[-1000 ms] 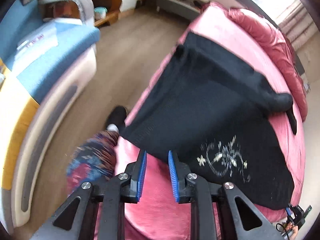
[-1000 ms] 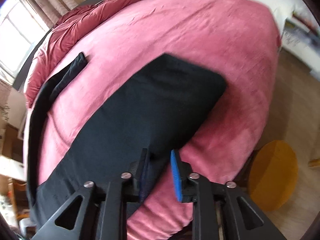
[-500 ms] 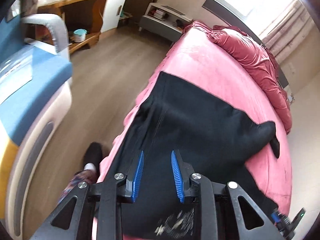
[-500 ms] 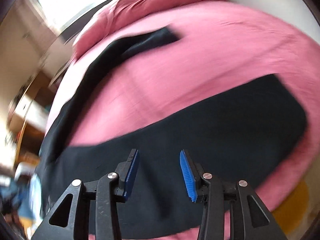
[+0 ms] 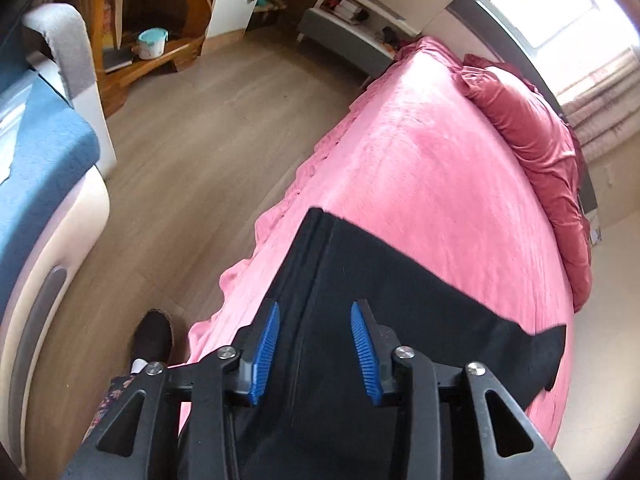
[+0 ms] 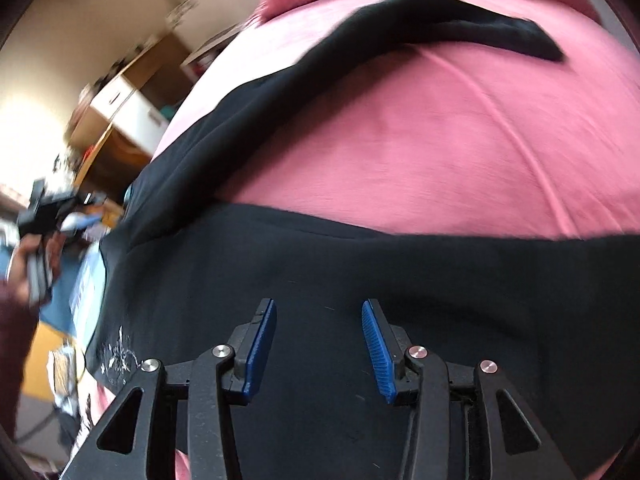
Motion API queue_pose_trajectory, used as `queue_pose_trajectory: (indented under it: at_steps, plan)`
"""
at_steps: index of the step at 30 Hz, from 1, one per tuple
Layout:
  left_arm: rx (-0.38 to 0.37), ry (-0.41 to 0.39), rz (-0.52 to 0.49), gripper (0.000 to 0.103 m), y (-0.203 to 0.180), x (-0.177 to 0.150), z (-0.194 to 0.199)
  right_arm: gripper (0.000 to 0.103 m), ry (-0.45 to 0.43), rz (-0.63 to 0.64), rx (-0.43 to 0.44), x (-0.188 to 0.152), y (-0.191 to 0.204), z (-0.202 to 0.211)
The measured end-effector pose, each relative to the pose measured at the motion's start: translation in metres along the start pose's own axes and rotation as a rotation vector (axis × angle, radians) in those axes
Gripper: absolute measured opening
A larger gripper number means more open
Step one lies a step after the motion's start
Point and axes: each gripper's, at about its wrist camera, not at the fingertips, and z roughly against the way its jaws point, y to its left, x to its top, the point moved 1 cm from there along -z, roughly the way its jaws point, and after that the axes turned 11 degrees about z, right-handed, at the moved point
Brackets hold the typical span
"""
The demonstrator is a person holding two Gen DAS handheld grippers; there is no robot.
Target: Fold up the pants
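Black pants lie spread on the pink bed, folding barely begun. Left gripper and right gripper just opened, empty.

No legible text, label, brand, number or sign appears in either view. The pants carry a white embroidered motif left of the right claw; it is ornament, not lettering. A pale sheet further left shows faint marks, too blurred to read. Items on the shelf far beyond the left claw are too small to read.
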Motion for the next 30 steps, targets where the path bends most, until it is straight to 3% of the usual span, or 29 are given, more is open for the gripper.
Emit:
queue_pose_trajectory:
  at_steps: [3, 8, 12, 19, 21, 23, 26, 30]
  plan:
    - [-0.016, 0.038, 0.061, 0.039, 0.001, 0.017, -0.021, 0.049, 0.023, 0.052, -0.004, 0.008, 0.017, -0.017]
    - [-0.019, 0.073, 0.133, 0.039, 0.000, 0.044, -0.052, 0.059, 0.051, 0.080, -0.015, 0.015, 0.026, -0.034]
    - [-0.002, 0.077, 0.131, 0.039, -0.006, 0.059, -0.065, 0.061, 0.060, 0.076, -0.019, 0.015, 0.027, -0.039]
    - [0.049, 0.165, 0.104, 0.036, -0.016, 0.062, -0.087, 0.062, 0.062, 0.049, -0.013, 0.014, 0.023, -0.041]
    - [0.038, 0.151, 0.081, 0.018, -0.019, 0.059, -0.083, 0.062, 0.060, 0.052, -0.017, 0.014, 0.024, -0.041]
    - [0.018, 0.104, 0.034, 0.011, -0.027, 0.056, -0.070, 0.062, 0.059, 0.053, -0.020, 0.014, 0.025, -0.042]
    - [-0.022, 0.046, -0.026, 0.008, -0.042, 0.051, -0.044, 0.062, 0.057, 0.058, -0.022, 0.015, 0.028, -0.043]
    - [-0.174, -0.048, -0.116, 0.007, -0.066, 0.035, 0.018, 0.062, 0.049, 0.056, -0.021, 0.014, 0.027, -0.044]
